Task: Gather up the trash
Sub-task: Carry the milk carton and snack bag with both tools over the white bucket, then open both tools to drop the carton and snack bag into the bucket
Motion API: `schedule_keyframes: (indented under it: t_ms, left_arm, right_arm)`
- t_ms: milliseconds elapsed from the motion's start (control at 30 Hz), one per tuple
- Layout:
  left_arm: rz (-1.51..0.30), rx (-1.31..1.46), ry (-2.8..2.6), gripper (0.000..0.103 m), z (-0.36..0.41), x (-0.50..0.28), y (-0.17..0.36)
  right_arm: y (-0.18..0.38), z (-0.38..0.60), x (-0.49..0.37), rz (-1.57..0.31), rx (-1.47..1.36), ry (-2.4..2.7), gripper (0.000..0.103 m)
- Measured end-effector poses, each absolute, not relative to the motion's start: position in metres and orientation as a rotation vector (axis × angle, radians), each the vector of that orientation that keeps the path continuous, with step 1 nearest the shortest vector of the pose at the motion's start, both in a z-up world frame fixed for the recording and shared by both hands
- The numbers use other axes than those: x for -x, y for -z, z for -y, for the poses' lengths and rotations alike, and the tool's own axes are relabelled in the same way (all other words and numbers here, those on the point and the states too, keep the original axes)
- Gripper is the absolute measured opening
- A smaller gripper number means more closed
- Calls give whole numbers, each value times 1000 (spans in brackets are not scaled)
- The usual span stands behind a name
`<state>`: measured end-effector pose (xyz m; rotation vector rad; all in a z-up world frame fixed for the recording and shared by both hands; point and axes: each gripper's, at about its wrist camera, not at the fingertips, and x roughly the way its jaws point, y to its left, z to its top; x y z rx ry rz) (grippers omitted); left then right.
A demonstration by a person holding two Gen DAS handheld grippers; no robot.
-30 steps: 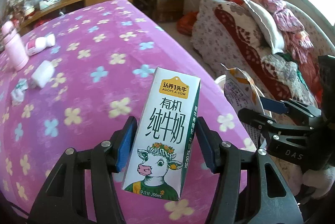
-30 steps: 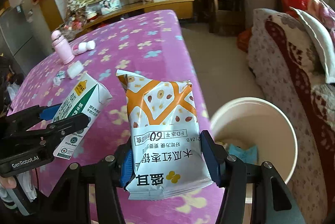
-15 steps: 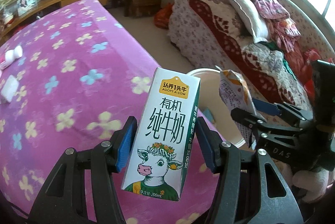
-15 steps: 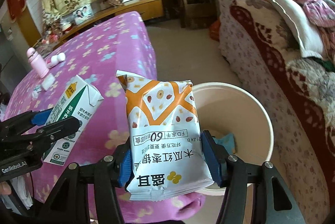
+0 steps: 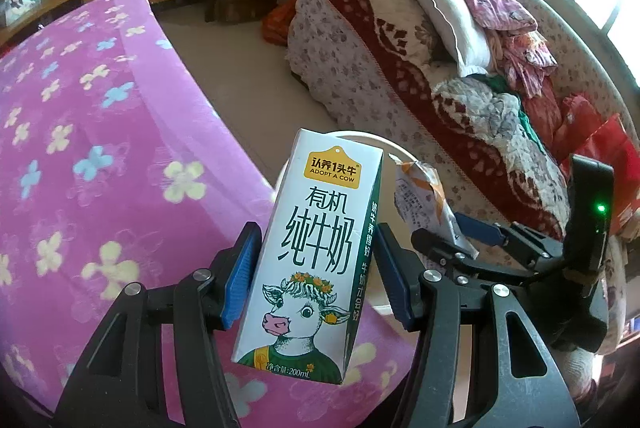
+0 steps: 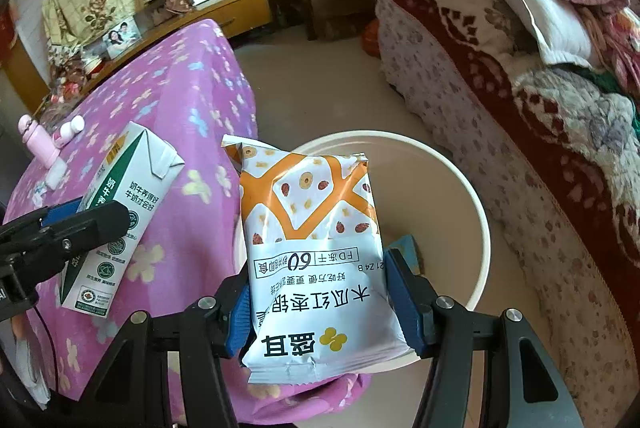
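- Nearest the left wrist camera, the left gripper (image 5: 316,270) pinches a milk carton (image 5: 310,252) between its blue fingers (image 5: 240,274); the carton stands upright, its long axis running up and away from the fingers, printed face to the camera.
- Nearest the right wrist camera, the right gripper (image 6: 320,302) holds a snack packet (image 6: 316,260) by its lower half, the blue fingers (image 6: 404,302) pressing its two side edges; the packet's long axis also points up and away, its torn top edge farthest out.
- In the right view the carton (image 6: 120,216) sits off to the left in the other gripper, over the pink flowered cover of the worktop (image 6: 176,116), just beside the worktop's edge.
- Just past the packet lies the cream waste bin (image 6: 476,212), mouth open upward, on the floor between the worktop and the sofa (image 6: 520,88); something blue lies at its bottom.
- The relation that counts: the packet hangs directly over the bin's near rim, so the right hand looks the nearer one to drop; the carton seems to need to travel a little further toward the bin (image 5: 372,138), whose rim peeks out behind it.
- Farther back on the worktop, a pink bottle (image 6: 38,144) and small white items remain, likely trash not yet collected.
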<state>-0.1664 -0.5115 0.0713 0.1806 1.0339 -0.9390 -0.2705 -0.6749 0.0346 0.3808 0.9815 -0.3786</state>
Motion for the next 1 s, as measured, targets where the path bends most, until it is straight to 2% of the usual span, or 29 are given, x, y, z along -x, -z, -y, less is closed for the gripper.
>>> schedule_keyframes:
  t_ms: [467, 1000]
  left_arm:
    - [-1085, -104, 1022, 59, 530, 159, -65]
    - [-1036, -121, 972, 60, 508, 159, -72]
  right_arm:
    - [-16, 698, 270, -1007, -420, 439, 72]
    - [-19, 684, 268, -1012, -414, 425, 72]
